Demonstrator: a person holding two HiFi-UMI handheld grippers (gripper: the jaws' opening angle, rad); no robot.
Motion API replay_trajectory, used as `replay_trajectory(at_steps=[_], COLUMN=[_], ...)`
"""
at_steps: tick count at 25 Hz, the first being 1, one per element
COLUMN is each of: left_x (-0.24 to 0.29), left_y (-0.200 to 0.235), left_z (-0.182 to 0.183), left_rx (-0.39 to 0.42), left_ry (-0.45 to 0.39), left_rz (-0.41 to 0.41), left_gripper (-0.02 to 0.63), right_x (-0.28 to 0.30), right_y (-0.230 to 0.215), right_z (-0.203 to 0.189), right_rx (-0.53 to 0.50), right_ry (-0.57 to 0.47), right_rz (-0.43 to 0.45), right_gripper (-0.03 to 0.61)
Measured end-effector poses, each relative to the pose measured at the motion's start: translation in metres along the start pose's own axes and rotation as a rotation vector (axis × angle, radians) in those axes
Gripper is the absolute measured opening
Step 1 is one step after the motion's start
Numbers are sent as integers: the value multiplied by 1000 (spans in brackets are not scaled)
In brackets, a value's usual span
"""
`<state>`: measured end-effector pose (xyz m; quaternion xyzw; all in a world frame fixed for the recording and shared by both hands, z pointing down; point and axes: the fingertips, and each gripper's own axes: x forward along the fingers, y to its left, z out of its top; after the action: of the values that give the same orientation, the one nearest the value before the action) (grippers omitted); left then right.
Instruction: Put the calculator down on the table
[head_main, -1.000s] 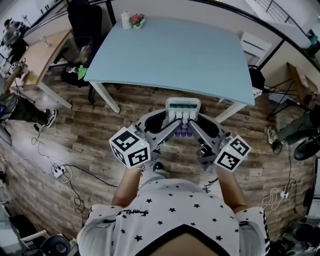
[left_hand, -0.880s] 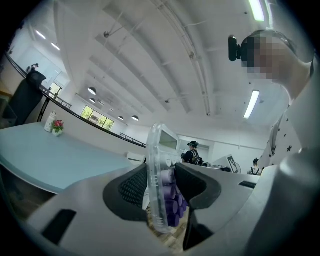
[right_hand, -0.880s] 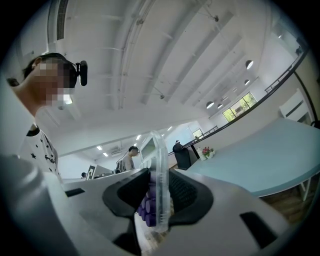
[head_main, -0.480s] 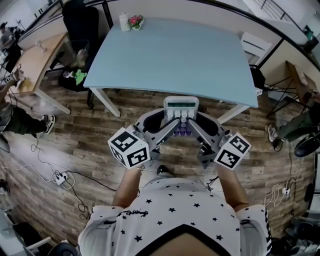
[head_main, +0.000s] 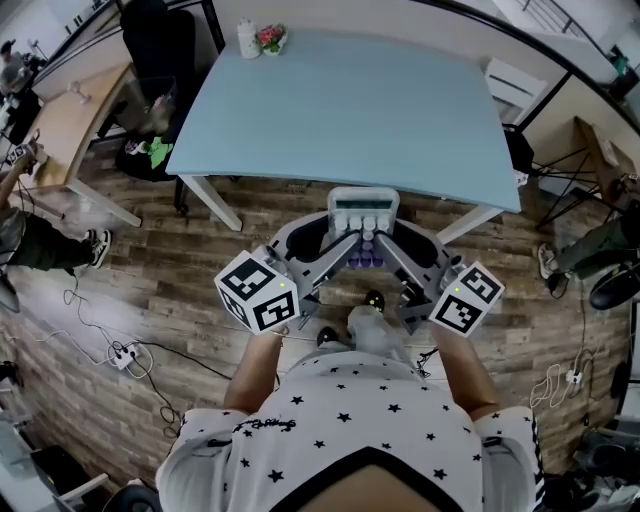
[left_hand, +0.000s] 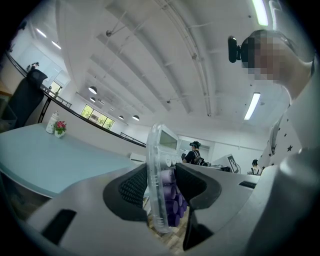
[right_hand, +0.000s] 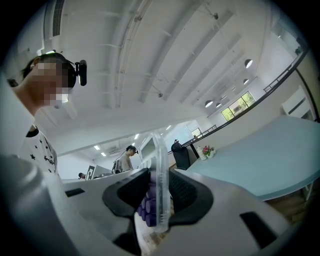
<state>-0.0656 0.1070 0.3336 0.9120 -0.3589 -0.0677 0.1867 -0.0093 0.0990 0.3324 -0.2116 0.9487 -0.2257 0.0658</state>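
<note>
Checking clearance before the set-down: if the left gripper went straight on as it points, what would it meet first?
Likely the blue table, near its right front corner, with the clamped calculator leading; whether it clears the tabletop's height is unclear.

No writing or numbers can be read here.

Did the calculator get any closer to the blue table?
Yes, a little. The calculator has moved toward the blue table: its top now meets the table's near edge, and earlier it sat just short of it.
</note>
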Motion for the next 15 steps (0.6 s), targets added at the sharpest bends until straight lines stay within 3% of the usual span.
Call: replay_trajectory(at_steps=[15], left_x=[46], left_y=[45], left_z=[20], left_rx=[16], left_ry=[-12], left_rz=[100], left_gripper=[195], right_x=[32], right_y=[-59], right_z=[27], right_rx=[29], right_ry=[10], right_rz=[93], right_gripper=[124])
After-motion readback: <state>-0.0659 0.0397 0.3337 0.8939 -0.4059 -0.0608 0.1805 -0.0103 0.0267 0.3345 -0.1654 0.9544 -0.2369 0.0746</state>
